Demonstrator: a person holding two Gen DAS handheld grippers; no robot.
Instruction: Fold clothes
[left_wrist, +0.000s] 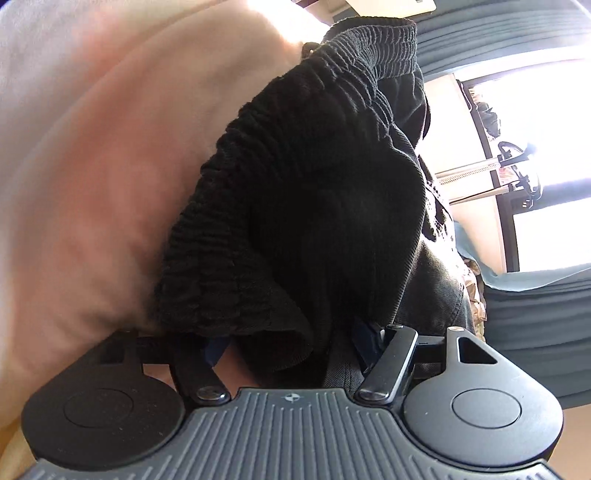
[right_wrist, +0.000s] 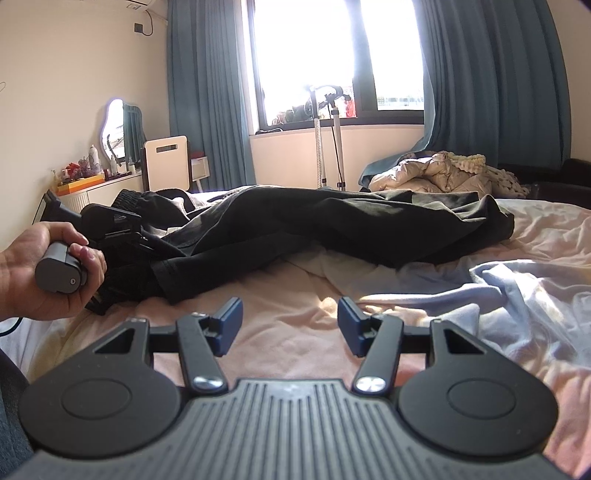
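One pair of black trousers (right_wrist: 332, 225) lay stretched across the bed (right_wrist: 280, 306), on its pink sheet, with the ribbed elastic waistband (left_wrist: 236, 206) at the left end. The left gripper (left_wrist: 291, 347) sat right against that waistband, black cloth bunched between and over its two fingers; the pads were mostly buried, so whether they actually pressed the fabric could not be told, though it looked like a grip. In the right wrist view one hand (right_wrist: 40, 273) held the left gripper's handle beside the waistband. The right gripper (right_wrist: 290, 325) hovered above the pink sheet near the trousers, its two blue pads (right_wrist: 231, 317) apart with nothing between them. One pale blue cloth (right_wrist: 517, 295) lay crumpled on the bed to the right, and one beige puffy jacket (right_wrist: 428, 175) was heaped beyond it. Two blue curtains (right_wrist: 207, 92) framed one bright window (right_wrist: 314, 55).
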